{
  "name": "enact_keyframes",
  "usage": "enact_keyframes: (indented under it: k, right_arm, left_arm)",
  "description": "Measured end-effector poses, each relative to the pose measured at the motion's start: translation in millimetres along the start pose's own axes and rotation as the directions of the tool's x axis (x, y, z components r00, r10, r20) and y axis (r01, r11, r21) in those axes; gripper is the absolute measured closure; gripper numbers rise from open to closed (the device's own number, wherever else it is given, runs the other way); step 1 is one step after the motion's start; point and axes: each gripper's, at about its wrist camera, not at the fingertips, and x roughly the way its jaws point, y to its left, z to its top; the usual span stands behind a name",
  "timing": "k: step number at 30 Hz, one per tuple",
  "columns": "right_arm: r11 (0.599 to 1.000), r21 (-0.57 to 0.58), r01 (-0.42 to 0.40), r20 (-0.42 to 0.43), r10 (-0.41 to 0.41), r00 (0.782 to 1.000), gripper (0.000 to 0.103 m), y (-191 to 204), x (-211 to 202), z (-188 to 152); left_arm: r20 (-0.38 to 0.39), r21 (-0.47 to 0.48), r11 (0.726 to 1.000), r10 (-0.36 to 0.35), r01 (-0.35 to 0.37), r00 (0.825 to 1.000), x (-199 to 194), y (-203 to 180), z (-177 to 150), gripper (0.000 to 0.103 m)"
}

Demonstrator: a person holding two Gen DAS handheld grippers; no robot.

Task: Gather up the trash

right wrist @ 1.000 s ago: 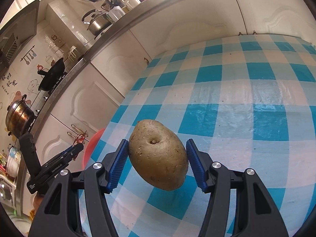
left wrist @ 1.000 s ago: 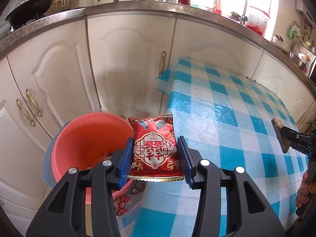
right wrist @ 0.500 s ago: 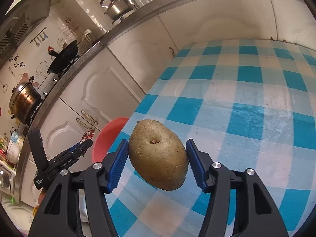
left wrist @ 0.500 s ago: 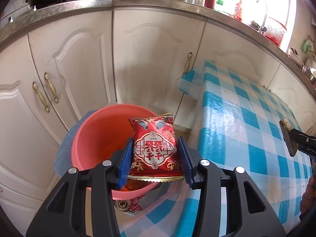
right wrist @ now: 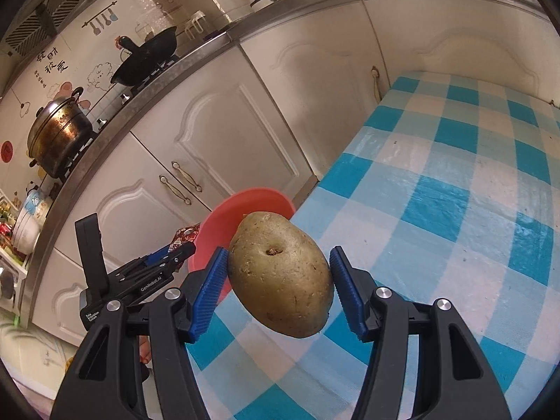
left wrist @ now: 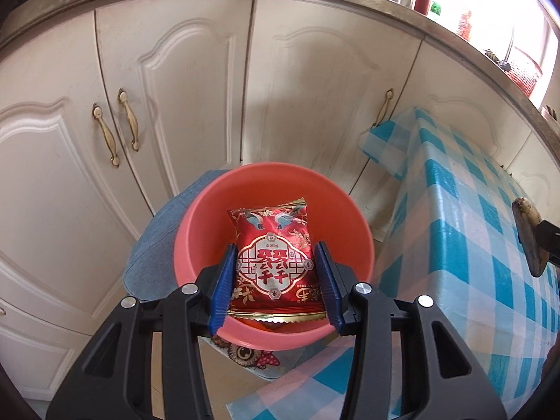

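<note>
My left gripper point(left wrist: 274, 285) is shut on a red snack packet point(left wrist: 274, 262) and holds it over the mouth of a pink basin point(left wrist: 196, 231) that stands on the floor beside the table. My right gripper point(right wrist: 278, 290) is shut on a brown potato point(right wrist: 280, 276) and holds it above the table's left edge. In the right wrist view the pink basin point(right wrist: 224, 217) lies beyond the potato, with the left gripper point(right wrist: 175, 255) and the packet point(right wrist: 183, 236) at its near side. The potato point(left wrist: 528, 236) also shows at the right edge of the left wrist view.
The table with a blue and white checked cloth point(right wrist: 455, 192) fills the right. White kitchen cabinets point(left wrist: 175, 87) stand behind the basin. A grey-blue mat point(left wrist: 154, 245) lies under the basin. Pots and a wok point(right wrist: 147, 56) sit on the counter.
My left gripper has carried the packet left, from the table's edge to over the basin. My right gripper has moved left with the potato toward the table's edge.
</note>
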Motion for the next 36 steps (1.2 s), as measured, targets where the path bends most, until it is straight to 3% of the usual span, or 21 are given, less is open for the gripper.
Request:
enact_keyframes:
  k: [21,22,23,25,26,31,36]
  right_arm:
    - [0.992,-0.117,-0.050,-0.112,0.037,0.993,0.041,65.6,89.4,32.3]
    - [0.992,-0.121,-0.044,-0.116,0.030,0.993,0.039,67.4,95.4,33.4]
    - [0.993,-0.117,-0.035,-0.118,0.022,0.993,0.030,67.7,100.2,34.4]
    - [0.995,-0.097,-0.036,-0.119,0.025,0.993,0.025,65.8,107.1,36.5]
    - [0.996,-0.090,-0.027,-0.109,0.017,0.994,0.025,64.1,106.7,36.4]
    - [0.998,-0.063,0.019,-0.018,-0.021,1.000,0.021,49.1,78.8,35.1]
    - [0.995,-0.023,0.096,0.067,-0.094,0.993,0.015,29.1,45.9,29.9]
  left_arm:
    - [-0.070,-0.061,0.998,0.011,-0.016,0.998,41.1,30.2,-2.7,0.057]
    - [-0.075,-0.061,0.998,0.009,-0.014,0.997,44.2,29.6,-2.1,0.054]
    - [-0.079,-0.059,0.998,0.008,-0.012,0.997,48.3,28.9,-1.4,0.052]
    - [-0.085,-0.069,0.998,0.008,-0.014,0.996,54.9,28.8,-0.4,0.027]
    - [-0.083,-0.071,0.997,0.015,-0.021,0.996,55.9,28.5,-0.2,0.022]
    - [-0.044,-0.052,0.998,0.041,-0.044,0.998,46.7,24.7,-0.1,0.015]
    - [-0.007,-0.050,0.997,0.060,-0.061,0.998,28.3,20.9,5.2,0.013]
